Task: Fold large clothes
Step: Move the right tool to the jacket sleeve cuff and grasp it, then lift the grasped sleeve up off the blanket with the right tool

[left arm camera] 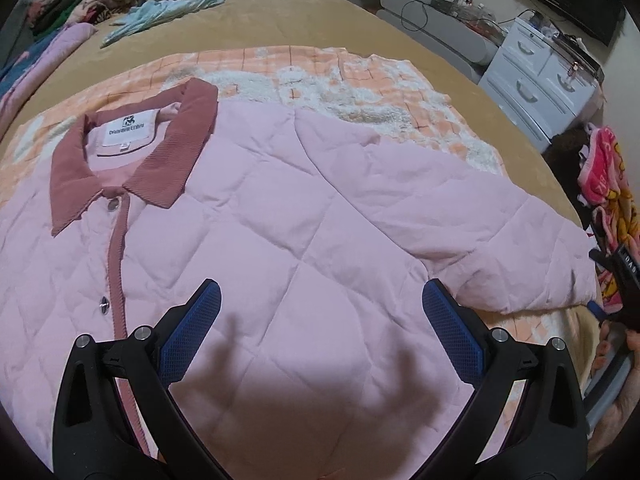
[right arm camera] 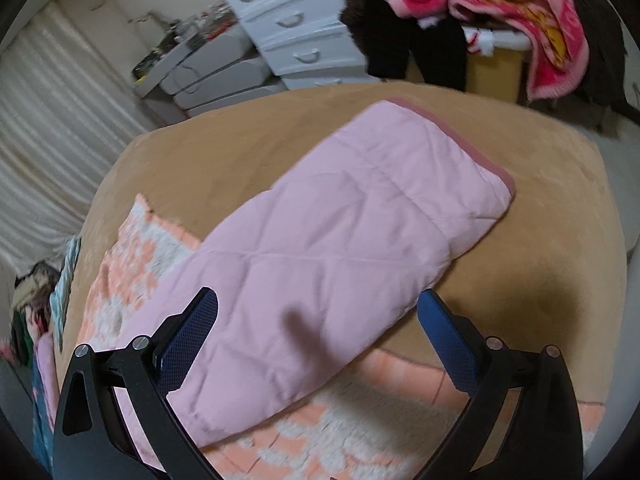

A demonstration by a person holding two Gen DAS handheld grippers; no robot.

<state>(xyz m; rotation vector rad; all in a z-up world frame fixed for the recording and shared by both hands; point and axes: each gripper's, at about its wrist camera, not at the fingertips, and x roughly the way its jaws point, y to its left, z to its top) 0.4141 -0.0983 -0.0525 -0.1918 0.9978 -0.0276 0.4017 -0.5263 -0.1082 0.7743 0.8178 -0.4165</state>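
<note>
Both tools (left arm camera: pixel 321 302) (right arm camera: pixel 318 312) gape above the jacket (left arm camera: pixel 280 208), sleeve (right arm camera: pixel 340 232) outstretched.

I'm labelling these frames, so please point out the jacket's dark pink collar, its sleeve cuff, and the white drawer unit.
Dark pink corduroy collar (left arm camera: pixel 176 152): left wrist view, right collar flap.
Pink quilted sleeve cuff (right arm camera: pixel 472 152): right wrist view, sleeve end.
White plastic drawer unit (right arm camera: pixel 296 36): right wrist view, drawer front.

Left gripper (left arm camera: pixel 321 312) with black plastic arms, blue mesh-textured pads (left arm camera: pixel 191 330), silver round screws at 7 and 5 o'clock, right gripper (right arm camera: pixel 318 320) identical, bare skin at 4 o'clock edge
</note>
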